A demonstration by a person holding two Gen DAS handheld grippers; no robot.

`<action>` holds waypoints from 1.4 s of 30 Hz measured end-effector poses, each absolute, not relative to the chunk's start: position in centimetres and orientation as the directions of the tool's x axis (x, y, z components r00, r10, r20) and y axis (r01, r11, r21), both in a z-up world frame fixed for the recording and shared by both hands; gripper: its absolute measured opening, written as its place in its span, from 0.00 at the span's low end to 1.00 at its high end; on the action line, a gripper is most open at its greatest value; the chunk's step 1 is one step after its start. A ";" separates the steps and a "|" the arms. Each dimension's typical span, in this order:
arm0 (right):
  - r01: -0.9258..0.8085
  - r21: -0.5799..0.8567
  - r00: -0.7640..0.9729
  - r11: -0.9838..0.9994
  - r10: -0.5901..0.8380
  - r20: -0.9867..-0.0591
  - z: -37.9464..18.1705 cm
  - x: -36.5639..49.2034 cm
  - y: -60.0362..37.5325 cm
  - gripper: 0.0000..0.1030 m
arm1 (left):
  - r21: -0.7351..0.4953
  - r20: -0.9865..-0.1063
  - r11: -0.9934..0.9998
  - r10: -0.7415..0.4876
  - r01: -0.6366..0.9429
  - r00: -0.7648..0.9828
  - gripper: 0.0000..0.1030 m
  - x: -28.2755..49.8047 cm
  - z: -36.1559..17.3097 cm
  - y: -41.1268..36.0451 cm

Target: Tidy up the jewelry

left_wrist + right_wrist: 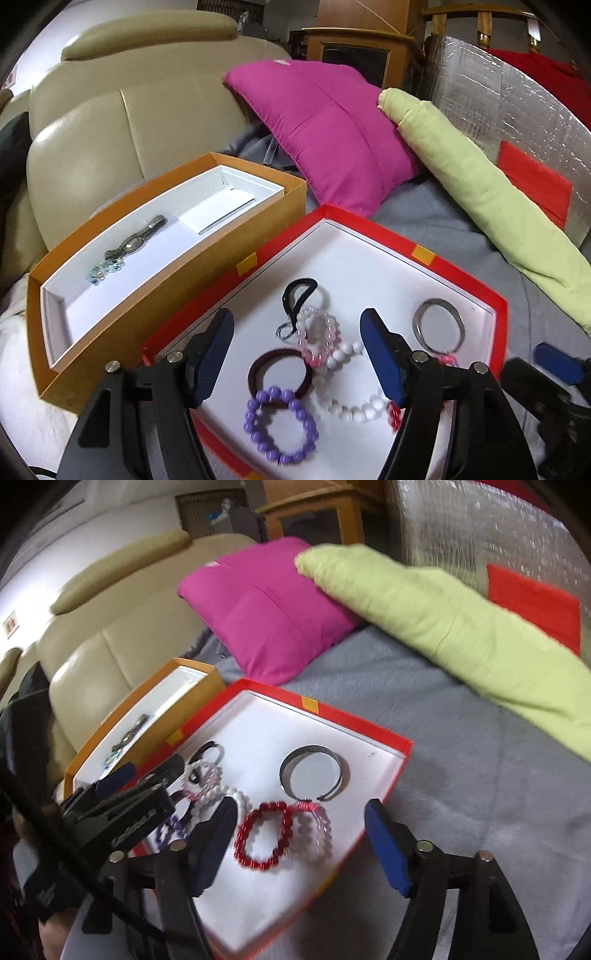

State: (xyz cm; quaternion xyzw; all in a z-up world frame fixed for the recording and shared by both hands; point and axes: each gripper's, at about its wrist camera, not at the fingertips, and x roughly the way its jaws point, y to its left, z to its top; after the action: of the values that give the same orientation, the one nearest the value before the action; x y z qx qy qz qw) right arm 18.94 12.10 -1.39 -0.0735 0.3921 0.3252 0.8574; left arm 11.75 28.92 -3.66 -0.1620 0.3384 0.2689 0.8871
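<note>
A beige leather sofa [92, 122] fills the upper left of the frame, with a padded headrest on top. Behind it, at the far left, stands a white wall [92, 542]. A grey blanket [461, 760] covers the surface in the middle and lower right. On it, a magenta cushion [328, 129] leans near the centre, and a light green bolster [480, 192] runs diagonally beside it and touches it. At the upper right stands a silver foil panel [517, 99] with a red patch [532, 181]. A wooden cabinet [354, 48] with a dark glass door is at the top centre. The light is soft and even.
</note>
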 end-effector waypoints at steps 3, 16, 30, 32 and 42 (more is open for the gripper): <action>-0.632 0.060 0.535 0.773 0.491 -0.688 -0.3 16.1 10.2 0.85 | -0.074 -0.672 0.802 0.399 -0.593 0.624 0.72 10.1 -2.8 27.8; -0.641 -0.057 0.629 0.765 0.481 -0.611 1.6 7.9 5.4 0.99 | -0.064 -0.608 0.804 0.438 -0.591 0.662 0.98 3.0 0.4 22.4; -0.578 -0.027 0.666 0.816 0.452 -0.594 2.8 5.9 3.2 1.00 | -0.084 -0.607 0.801 0.430 -0.592 0.668 0.98 -0.2 2.1 20.4; -0.565 -0.026 0.669 0.825 0.439 -0.599 2.7 5.9 3.3 1.00 | -0.083 -0.608 0.801 0.430 -0.592 0.668 0.98 -0.4 2.2 20.3; -0.563 -0.032 0.671 0.826 0.434 -0.601 2.9 5.5 3.9 1.00 | -0.079 -0.602 0.802 0.435 -0.593 0.669 0.98 -0.9 2.6 20.6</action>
State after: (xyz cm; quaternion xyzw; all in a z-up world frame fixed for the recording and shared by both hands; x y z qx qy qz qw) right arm 5.53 3.92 2.95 -0.1080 0.2986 0.2746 0.9076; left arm -0.95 20.58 2.60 -0.1355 0.2907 0.2844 0.9035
